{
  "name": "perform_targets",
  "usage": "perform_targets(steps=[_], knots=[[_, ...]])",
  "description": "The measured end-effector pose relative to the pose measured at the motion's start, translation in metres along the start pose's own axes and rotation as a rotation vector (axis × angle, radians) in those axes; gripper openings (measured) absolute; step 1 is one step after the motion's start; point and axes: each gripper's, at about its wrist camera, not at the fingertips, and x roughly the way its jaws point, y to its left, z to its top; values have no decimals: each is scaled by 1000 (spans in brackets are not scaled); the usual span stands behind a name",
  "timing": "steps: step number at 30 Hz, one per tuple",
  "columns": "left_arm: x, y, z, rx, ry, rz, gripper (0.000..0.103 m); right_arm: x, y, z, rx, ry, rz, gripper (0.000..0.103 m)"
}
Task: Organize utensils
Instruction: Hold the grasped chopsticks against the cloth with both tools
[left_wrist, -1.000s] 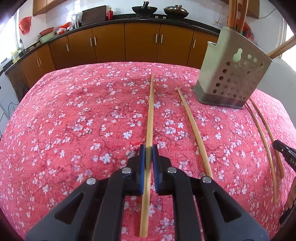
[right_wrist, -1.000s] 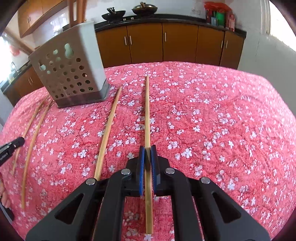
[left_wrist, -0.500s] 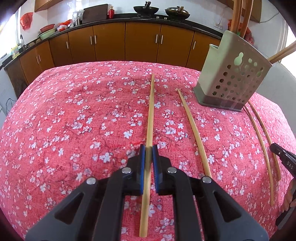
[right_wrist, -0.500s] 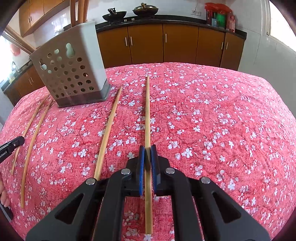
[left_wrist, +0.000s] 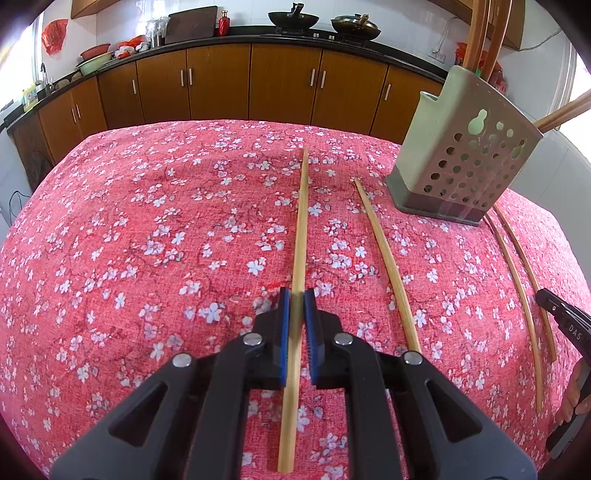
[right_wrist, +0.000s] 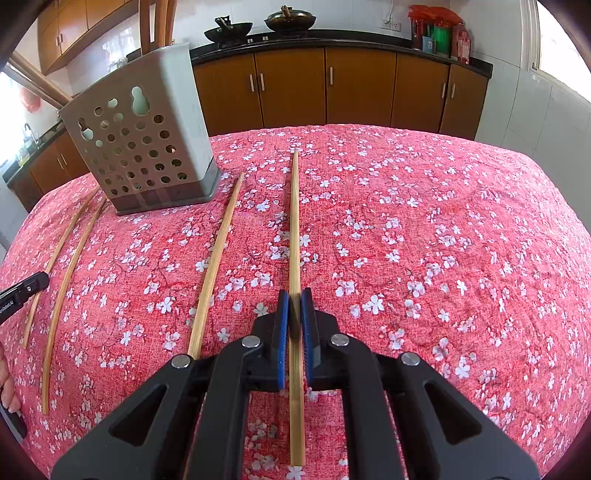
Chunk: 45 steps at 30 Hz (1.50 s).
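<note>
My left gripper (left_wrist: 295, 306) tilts down at the bench (left_wrist: 110, 258), pinching a chopstick (left_wrist: 300, 236) between its blue pads. My right gripper (right_wrist: 294, 306) slopes down the same way, clamped on another chopstick (right_wrist: 294, 221). Open red flowered cloth lies wide to the outside of each gripper, up to the bench's far edge. Both held chopsticks run lengthwise straight away from me toward the cabinets (left_wrist: 284, 85). Between them lie three loose chopsticks and the holed holder (right_wrist: 144, 144), with more sticks standing in it.

Red white-flowered tablecloth (left_wrist: 147, 229); grey holder (left_wrist: 461, 166).
</note>
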Motion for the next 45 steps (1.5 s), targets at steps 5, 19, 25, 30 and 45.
perform_targets(steps=[5,19,25,30,45], knots=[[0,0,0,0,0,0,12,0,0,0,0,0,-1,8],[0,0,0,-2,0,-4,12,0,0,0,1,0,0,8],[0,1,0,-3,0,-5,12,0,0,0,2,0,0,8],[-1,0,0,-4,0,-5,12,0,0,0,3,0,1,8],[-1,-1,-1,-10,0,-9,12,0,0,0,4,1,1,8]])
